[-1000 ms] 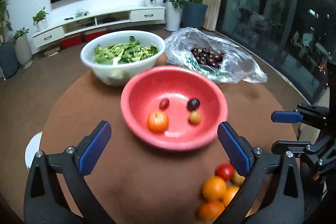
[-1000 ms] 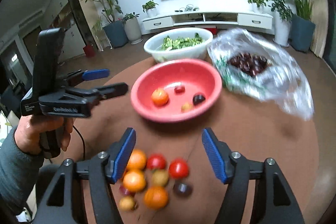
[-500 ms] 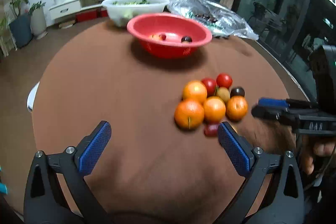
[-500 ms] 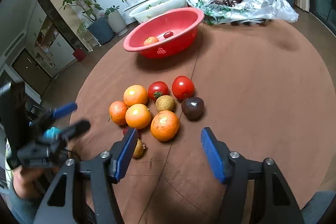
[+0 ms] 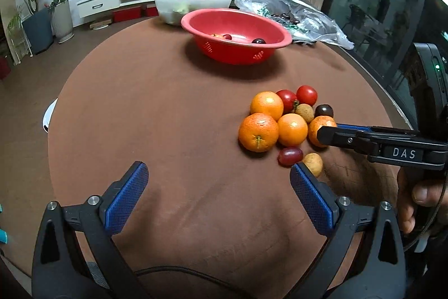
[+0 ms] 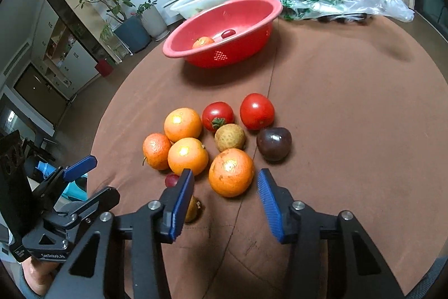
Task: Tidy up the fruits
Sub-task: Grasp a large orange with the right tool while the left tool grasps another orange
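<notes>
Closing in from above, the right gripper (image 6: 225, 196) is narrowing its blue-padded jaws around the nearest round orange (image 6: 231, 172), which sits between them with the pads not yet pressing on its skin. A second ago this gripper was hanging higher and wider over the heap; now it has dropped to fruit level. The left gripper (image 5: 218, 195), which was over the red plastic colander bowl (image 5: 238, 18) a moment back, has pulled away and is hovering with jaws apart above bare brown tablecloth (image 5: 156, 108), holding nothing. The heap of oranges, red tomatoes (image 6: 257, 111) and a dark plum (image 6: 273, 143) is lying well short of the bowl, so I judge the next pick is beginning, with most fruit left to move.
</notes>
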### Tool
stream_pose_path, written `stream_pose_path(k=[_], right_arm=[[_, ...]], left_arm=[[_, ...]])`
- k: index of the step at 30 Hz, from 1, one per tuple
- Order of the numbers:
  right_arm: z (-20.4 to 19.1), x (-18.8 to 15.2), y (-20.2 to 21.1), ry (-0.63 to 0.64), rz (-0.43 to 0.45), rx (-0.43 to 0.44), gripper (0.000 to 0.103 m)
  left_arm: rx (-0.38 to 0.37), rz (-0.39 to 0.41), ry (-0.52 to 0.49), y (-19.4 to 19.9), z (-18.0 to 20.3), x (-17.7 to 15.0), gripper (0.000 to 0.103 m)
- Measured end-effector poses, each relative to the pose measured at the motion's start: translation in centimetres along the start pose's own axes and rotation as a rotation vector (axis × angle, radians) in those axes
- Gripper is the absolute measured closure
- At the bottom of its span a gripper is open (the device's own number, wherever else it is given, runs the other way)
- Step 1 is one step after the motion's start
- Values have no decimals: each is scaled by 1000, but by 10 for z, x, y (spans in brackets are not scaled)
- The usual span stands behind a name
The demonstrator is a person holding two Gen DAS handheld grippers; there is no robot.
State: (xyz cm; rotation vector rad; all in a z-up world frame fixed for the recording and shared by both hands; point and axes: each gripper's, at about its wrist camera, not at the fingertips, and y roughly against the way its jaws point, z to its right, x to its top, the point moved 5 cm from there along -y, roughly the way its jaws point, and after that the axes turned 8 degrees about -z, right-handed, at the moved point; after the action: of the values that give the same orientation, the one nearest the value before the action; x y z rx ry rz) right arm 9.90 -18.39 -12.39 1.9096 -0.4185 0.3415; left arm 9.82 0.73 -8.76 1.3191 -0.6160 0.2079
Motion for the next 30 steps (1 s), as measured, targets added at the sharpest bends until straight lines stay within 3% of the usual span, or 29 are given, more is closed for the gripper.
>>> stream_pose_path(k=[6,17,20,22,25,30], right_arm=[[3,-1,-4,-10,-13,7,65],[11,-5,11,-35,8,72,66],[15,-8,14,-46,15,80,66],[17,-9,15,-53,15,85,66],[18,-10,16,-56,14,92,66],[16,-10,16,-56,16,97,66]], left_arm=[[5,-21,-18,-8,-7,11,1],[-44,-104,-241,-36,8,41,1],[-74,-128,-257,-42,9,46,2],[-112,-139,-248,-45,9,48,16],[-147,-162,-242,-51,12,50,27],[-183,-181,-256,-56,17,51,33]])
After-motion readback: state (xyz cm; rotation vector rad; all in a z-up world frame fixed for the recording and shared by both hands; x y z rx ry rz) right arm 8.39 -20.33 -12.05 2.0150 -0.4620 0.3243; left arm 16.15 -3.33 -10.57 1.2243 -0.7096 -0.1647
